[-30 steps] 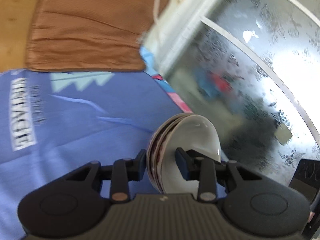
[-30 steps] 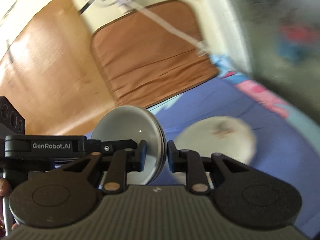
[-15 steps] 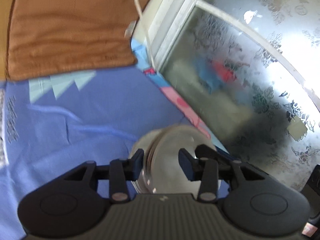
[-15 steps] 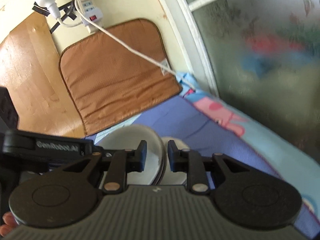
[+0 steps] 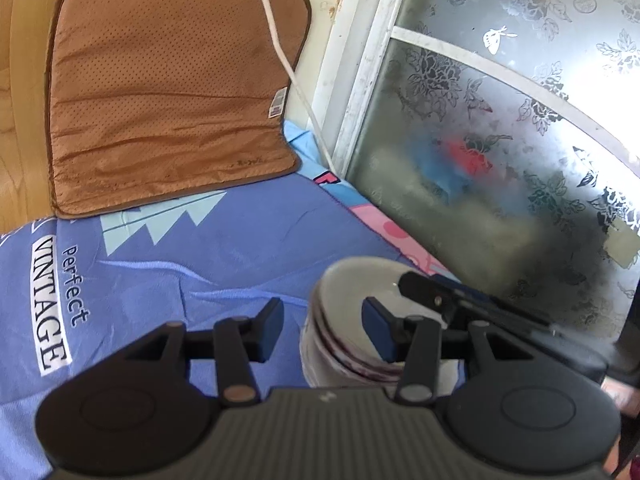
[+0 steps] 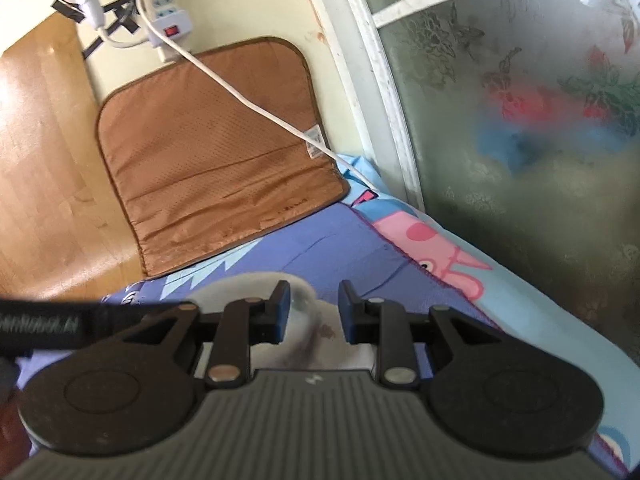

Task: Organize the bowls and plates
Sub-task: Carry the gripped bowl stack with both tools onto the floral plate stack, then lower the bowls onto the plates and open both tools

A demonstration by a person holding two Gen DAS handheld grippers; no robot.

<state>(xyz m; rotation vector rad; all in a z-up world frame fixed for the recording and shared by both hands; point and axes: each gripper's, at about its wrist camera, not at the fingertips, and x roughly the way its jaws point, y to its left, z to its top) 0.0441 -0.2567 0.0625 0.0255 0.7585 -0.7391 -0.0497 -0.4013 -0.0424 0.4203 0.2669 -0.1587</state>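
Observation:
A stack of white bowls with dark purple rims [image 5: 344, 332] sits on the blue cloth [image 5: 224, 264], resting on a white plate [image 5: 450, 374]. My left gripper [image 5: 322, 330] is open; its right finger is over the bowl's inside and its left finger is apart from the stack on the outside. In the right wrist view the same bowls [image 6: 304, 320] lie blurred under my right gripper [image 6: 314, 312], which is open with its fingers astride the bowl rim. The right gripper also shows in the left wrist view [image 5: 460, 300].
A brown mat [image 5: 168, 92] leans against the wall at the back. A white cable [image 6: 256, 108] runs from a power strip [image 6: 164, 28] down to the bed. A frosted glass window [image 5: 500, 120] bounds the right side. Wooden panelling [image 6: 44, 152] is at left.
Both grippers brought their bowls down onto one stack over the plate, then opened. The jaws of both now stand wider, and the bowls rest on the cloth-covered surface.

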